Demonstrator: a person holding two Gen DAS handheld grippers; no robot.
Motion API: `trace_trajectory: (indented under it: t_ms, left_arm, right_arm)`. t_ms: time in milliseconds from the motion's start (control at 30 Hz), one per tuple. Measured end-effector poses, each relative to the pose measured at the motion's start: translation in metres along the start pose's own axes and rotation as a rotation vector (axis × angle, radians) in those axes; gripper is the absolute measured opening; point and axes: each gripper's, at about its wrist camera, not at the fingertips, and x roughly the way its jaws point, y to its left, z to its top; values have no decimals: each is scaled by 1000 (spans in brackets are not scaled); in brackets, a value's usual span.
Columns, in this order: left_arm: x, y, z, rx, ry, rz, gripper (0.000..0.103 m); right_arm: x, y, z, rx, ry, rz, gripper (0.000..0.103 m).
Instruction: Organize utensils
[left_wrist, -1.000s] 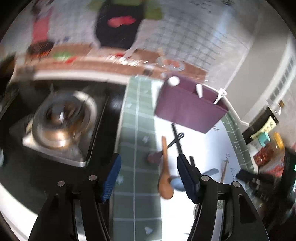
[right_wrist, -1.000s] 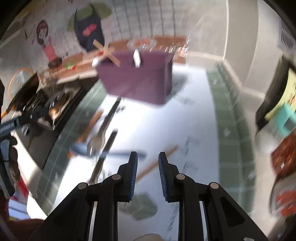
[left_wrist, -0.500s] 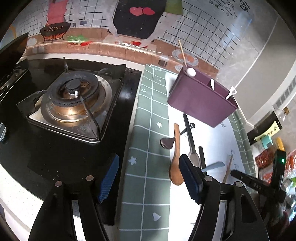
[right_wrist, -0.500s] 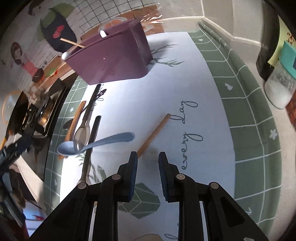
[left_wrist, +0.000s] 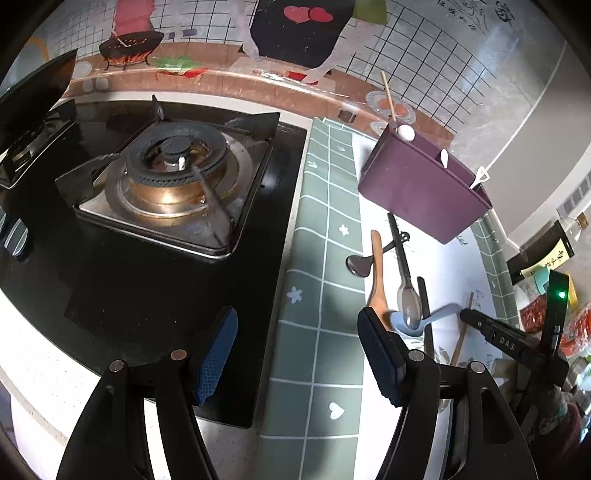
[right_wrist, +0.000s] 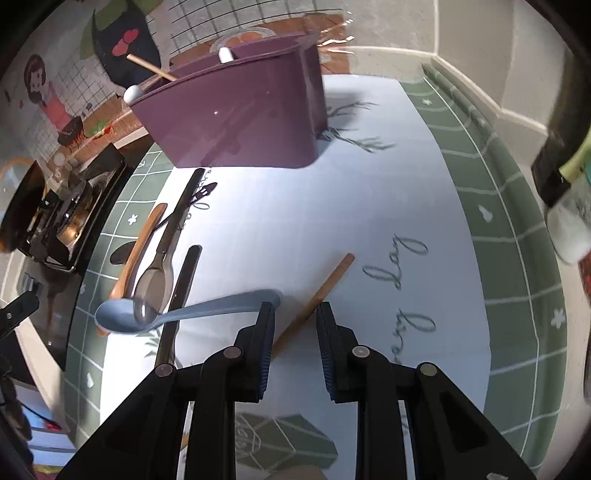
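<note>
A purple utensil box (right_wrist: 243, 114) stands on the white and green mat (right_wrist: 369, 221), with a few utensils sticking out. Loose on the mat lie a wooden stick (right_wrist: 317, 295), a light blue spoon (right_wrist: 177, 314), a metal spoon (right_wrist: 159, 273), a wooden spoon (right_wrist: 136, 251) and a black-handled utensil (right_wrist: 181, 291). My right gripper (right_wrist: 294, 321) is slightly open, low over the near end of the wooden stick, which passes between its fingers. My left gripper (left_wrist: 295, 354) is wide open and empty above the mat's green edge; the box (left_wrist: 421, 184) and the utensils (left_wrist: 406, 291) lie to its right.
A gas stove (left_wrist: 166, 192) on a black hob lies left of the mat. Jars and packets (left_wrist: 546, 295) stand at the right, with a jar (right_wrist: 569, 221) near the mat's right edge. A tiled wall runs behind the box.
My right gripper has dropped and moved forward over the wooden stick, which now lies between its fingers. My left gripper has steadied over the mat's edge, still wide open.
</note>
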Motion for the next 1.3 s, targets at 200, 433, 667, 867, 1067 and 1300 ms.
trace_trajectory:
  t_ms: [200, 433, 667, 867, 1067, 1300]
  left_arm:
    - [6, -7, -1, 15, 18, -11, 68]
    - [16, -23, 3, 31, 30, -4, 69]
    - [25, -45, 4, 98, 56, -30, 69]
    - [37, -60, 2, 142, 93, -66, 73]
    - [50, -86, -2, 228, 126, -106, 73]
    - [56, -112, 6, 303, 95, -144, 58]
  right_arm:
    - [6, 17, 4, -61, -29, -33, 23]
    - [3, 16, -2, -124, -43, -37, 16]
    - [-7, 6, -12, -141, -60, -42, 6]
    - [-22, -24, -23, -75, -68, -63, 4]
    - [-37, -42, -30, -19, -90, -82, 5]
    - [-45, -47, -39, -1, -103, -95, 5]
